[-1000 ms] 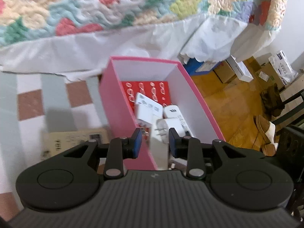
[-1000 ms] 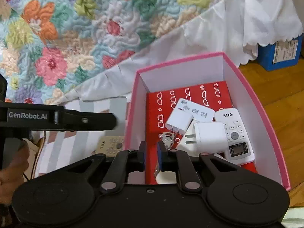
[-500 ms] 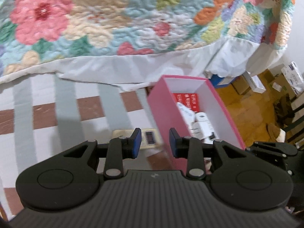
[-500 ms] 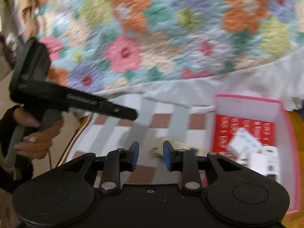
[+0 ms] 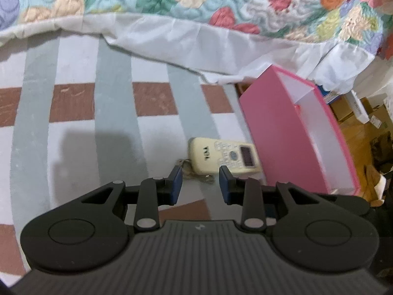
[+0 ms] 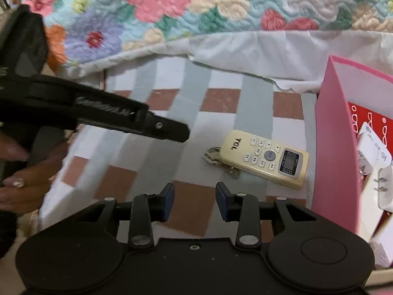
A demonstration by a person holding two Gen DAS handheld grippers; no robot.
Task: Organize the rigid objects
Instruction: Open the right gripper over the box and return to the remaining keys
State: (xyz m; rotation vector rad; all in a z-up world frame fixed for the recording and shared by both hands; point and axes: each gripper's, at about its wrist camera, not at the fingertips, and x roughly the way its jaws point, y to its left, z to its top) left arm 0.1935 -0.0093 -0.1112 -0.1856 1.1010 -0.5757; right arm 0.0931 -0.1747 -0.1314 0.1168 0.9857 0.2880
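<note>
A: Two tongs, and neither has hold of anything. From the right wrist camera, going left to right: at nine o'clock a hand [image 6: 17, 186] grips the handle of the left tongs [image 6: 183, 132], which reach in toward the middle of the picture. Their tips are hidden from this side.

B: And from their own camera?

A: The left tongs [image 5: 199, 184] stand partly open over the checked cloth [image 5: 73, 135], the blue pads [image 5: 176, 184] apart with only cloth and a bit of key ring between them, nothing pinched.

B: The right ones?

A: The right tongs [image 6: 194, 200] sit at six o'clock in their own view, jaws opening, a brown square of the cloth showing in the gap. Nothing is between the pads.

B: Where is the remote?

A: The cream remote [image 6: 266, 158] lies flat on the cloth, buttons up, at about two o'clock from the right tongs' tips. In the left view the remote [image 5: 224, 156] is just past the tips, at one o'clock. A bunch of keys [image 6: 213, 154] lies against its left end, partly tucked under it.

B: And the box?

A: The pink box [image 6: 334, 147] stands at three o'clock, just beside the remote's right end. Inside it are a red card [image 6: 368, 120] and white plugs [image 6: 383, 184]. At twelve o'clock the flowered quilt [image 6: 196, 7] hangs down with its white frill.
</note>
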